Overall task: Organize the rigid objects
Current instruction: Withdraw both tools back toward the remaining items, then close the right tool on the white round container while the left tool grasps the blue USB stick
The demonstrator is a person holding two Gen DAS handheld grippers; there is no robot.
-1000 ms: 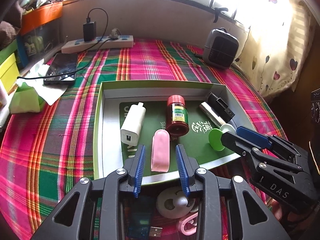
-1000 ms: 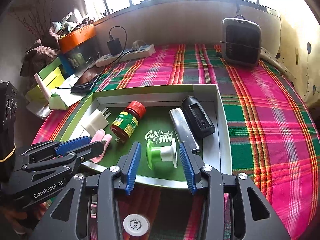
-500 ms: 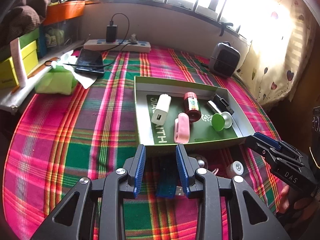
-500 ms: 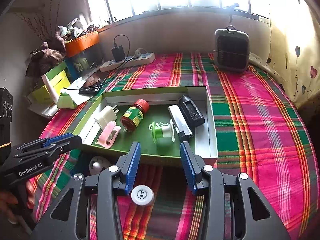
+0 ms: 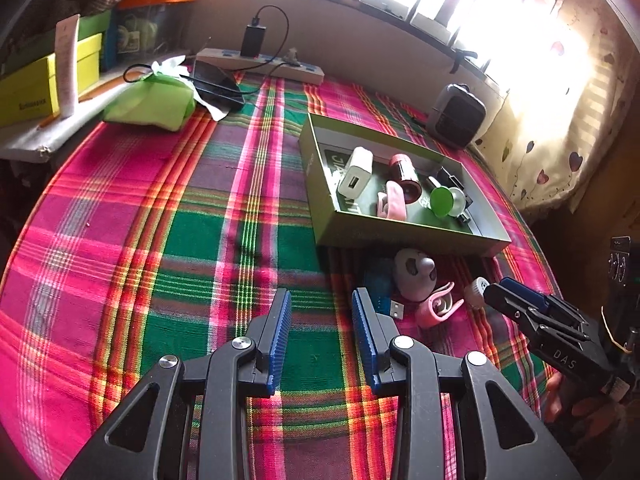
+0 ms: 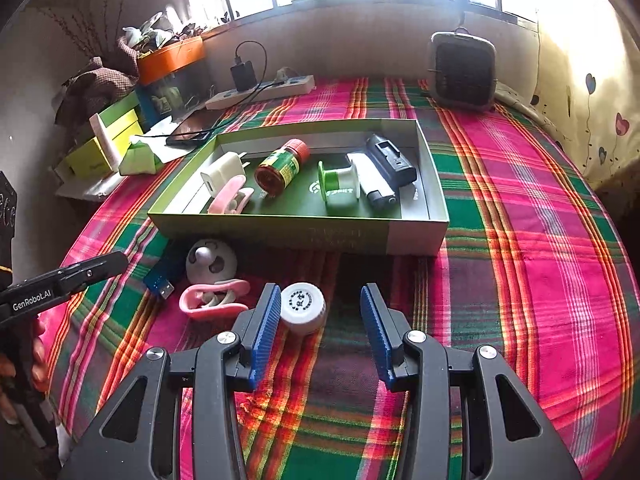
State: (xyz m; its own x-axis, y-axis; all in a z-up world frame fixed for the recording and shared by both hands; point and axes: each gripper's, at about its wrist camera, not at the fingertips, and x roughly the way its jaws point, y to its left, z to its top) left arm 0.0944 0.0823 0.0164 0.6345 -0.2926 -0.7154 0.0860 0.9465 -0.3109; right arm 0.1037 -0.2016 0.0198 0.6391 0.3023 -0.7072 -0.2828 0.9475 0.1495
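A green box (image 6: 400, 236) (image 5: 400, 232) on the plaid cloth holds a white charger (image 6: 220, 170), a pink clip (image 6: 228, 200), a red-capped bottle (image 6: 282, 164), a green spool (image 6: 338, 186), a silver lighter (image 6: 370, 180) and a black case (image 6: 392, 156). In front of the box lie a white cap (image 6: 303, 307), a pink clip (image 6: 212, 300), a round white fan (image 6: 211, 266) and a blue USB stick (image 6: 160, 276). My right gripper (image 6: 318, 318) is open, low over the cloth, with the cap just inside its left finger. My left gripper (image 5: 322, 330) is open and empty, left of these items.
A small grey heater (image 6: 462, 70) stands at the back right. A power strip (image 6: 260, 90) with a black charger, a phone (image 5: 218, 84), a green pouch (image 5: 154, 100) and yellow boxes (image 5: 36, 84) crowd the back left. The table edge drops off at the right.
Both grippers have pulled back from over the box toward the near side and stayed open. The loose items in front of the box have come into full view.
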